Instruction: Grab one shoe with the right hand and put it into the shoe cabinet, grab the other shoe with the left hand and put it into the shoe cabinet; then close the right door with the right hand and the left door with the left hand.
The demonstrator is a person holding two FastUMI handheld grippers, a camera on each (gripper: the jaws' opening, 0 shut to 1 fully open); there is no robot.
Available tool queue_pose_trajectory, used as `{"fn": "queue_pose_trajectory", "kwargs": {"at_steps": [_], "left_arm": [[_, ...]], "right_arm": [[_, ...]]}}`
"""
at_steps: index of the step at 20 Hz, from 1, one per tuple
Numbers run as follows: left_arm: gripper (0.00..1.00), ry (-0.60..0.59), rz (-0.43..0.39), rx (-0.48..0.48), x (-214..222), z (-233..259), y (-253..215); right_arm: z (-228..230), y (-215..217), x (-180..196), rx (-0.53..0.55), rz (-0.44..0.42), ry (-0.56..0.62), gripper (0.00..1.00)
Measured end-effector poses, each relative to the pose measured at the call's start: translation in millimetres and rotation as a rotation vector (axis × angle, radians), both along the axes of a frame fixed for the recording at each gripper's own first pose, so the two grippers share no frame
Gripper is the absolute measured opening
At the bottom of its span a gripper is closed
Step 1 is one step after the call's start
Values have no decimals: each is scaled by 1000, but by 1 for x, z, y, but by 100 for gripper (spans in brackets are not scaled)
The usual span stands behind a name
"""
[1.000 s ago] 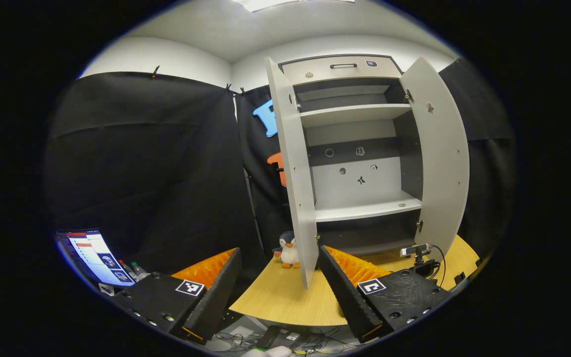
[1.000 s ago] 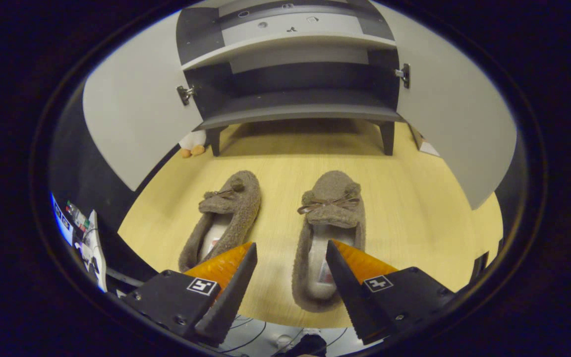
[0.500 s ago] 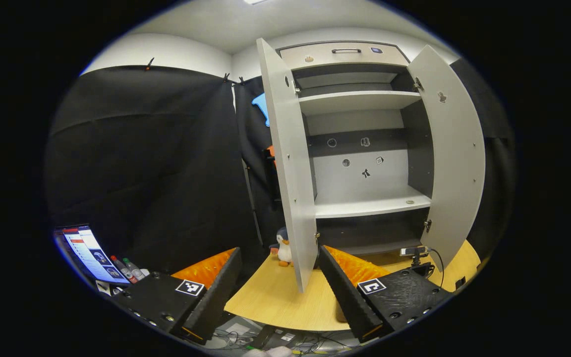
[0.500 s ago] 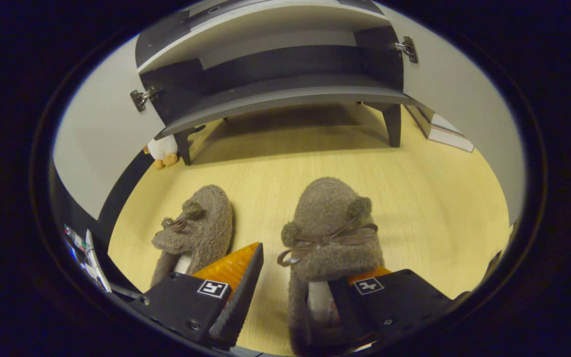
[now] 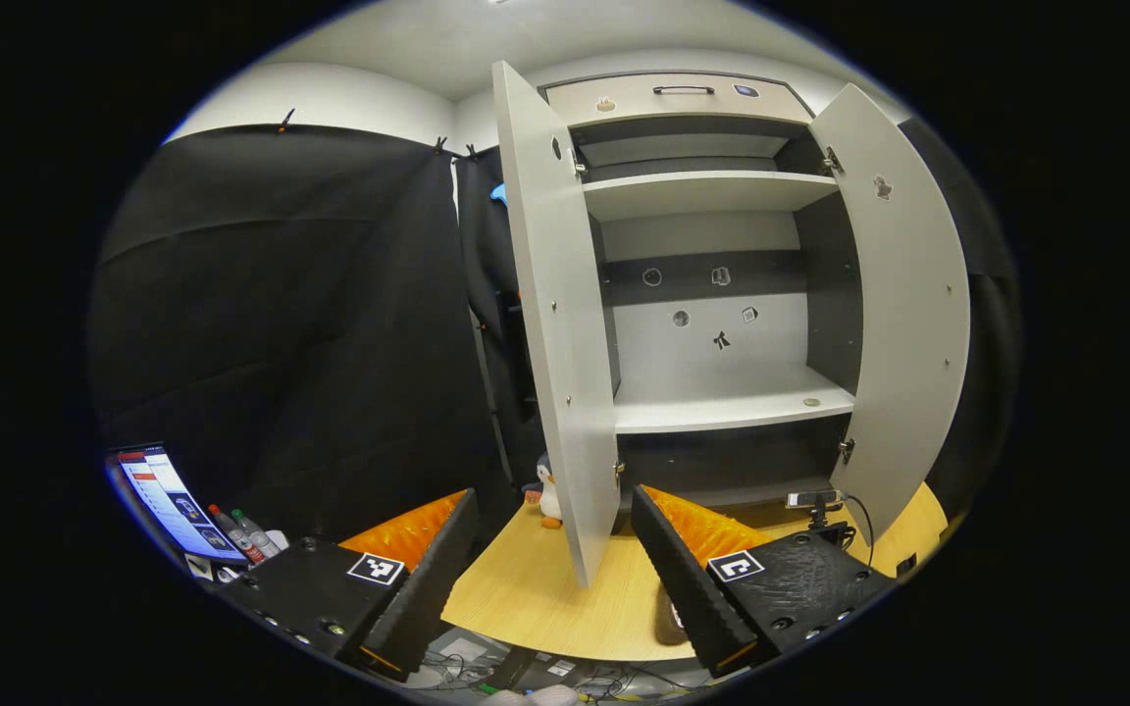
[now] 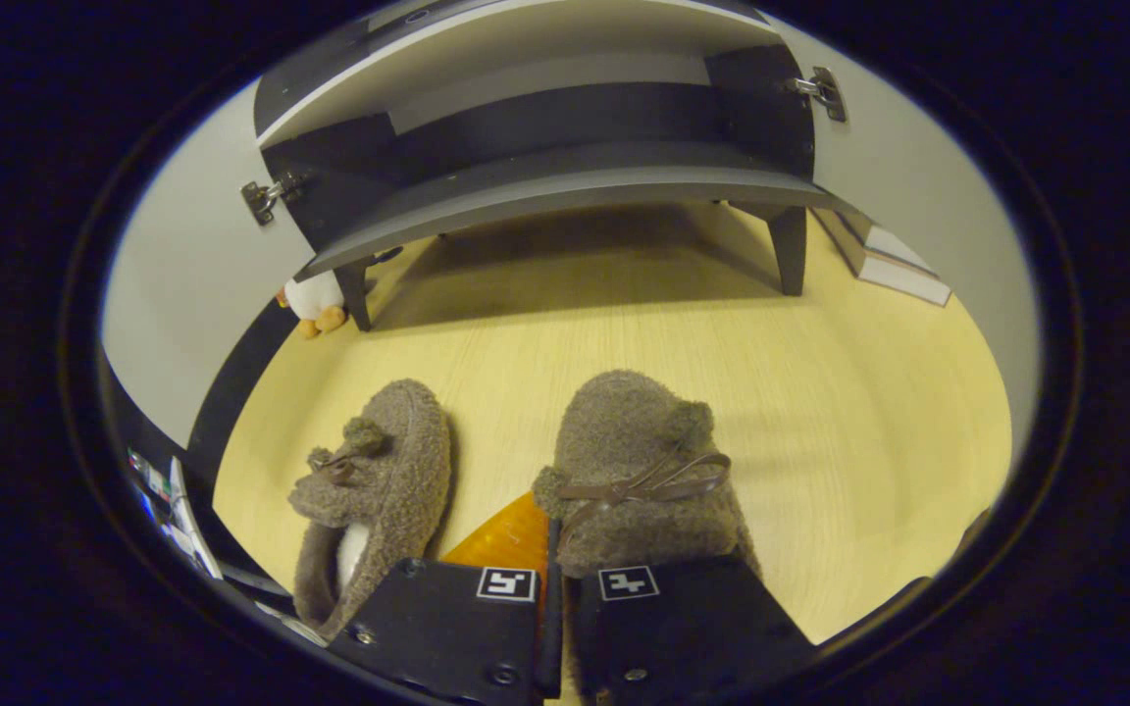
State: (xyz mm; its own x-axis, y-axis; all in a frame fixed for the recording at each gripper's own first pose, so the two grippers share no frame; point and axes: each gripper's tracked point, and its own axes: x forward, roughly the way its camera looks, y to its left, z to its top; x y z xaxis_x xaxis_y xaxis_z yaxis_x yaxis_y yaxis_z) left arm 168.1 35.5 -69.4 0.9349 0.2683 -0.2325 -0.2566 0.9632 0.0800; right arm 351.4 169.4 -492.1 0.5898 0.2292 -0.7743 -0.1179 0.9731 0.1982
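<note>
Right gripper (image 6: 557,549) sits at the bottom centre of the right gripper view with its two finger blocks drawn together, and I judge it is pinching the near wall of the right slipper (image 6: 639,471), though the contact itself is hidden under the blocks, so I cannot be sure how much fleece I have. That slipper lies toe-forward on the wooden floor (image 6: 820,392) in the lower middle of the frame; the left slipper (image 6: 379,490) lies just beside it at lower left, apart from my fingers. Ahead, at the top of the frame, the shoe cabinet (image 6: 565,186) stands open on its legs, with a dark bottom shelf. To do this lift well I should raise straight up, watch whether the soft wall sags or slips, and keep the toe level so it passes over the shelf edge. My left gripper (image 5: 550,549) hangs spread at the bottom of the left gripper view, holding nothing, facing the left door (image 5: 550,333) and right door (image 5: 903,314), both swung wide
</note>
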Motion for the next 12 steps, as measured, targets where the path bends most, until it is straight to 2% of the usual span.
{"fn": "queue_pose_trajectory", "kwargs": {"at_steps": [5,12], "left_arm": [[96,-43,-16,-4,-6,12,-5],[97,-76,-22,-5,-19,20,-11]], "right_arm": [[77,6,5,58,-1,-97,10],[231,19,49,105,34,-350,10]]}}
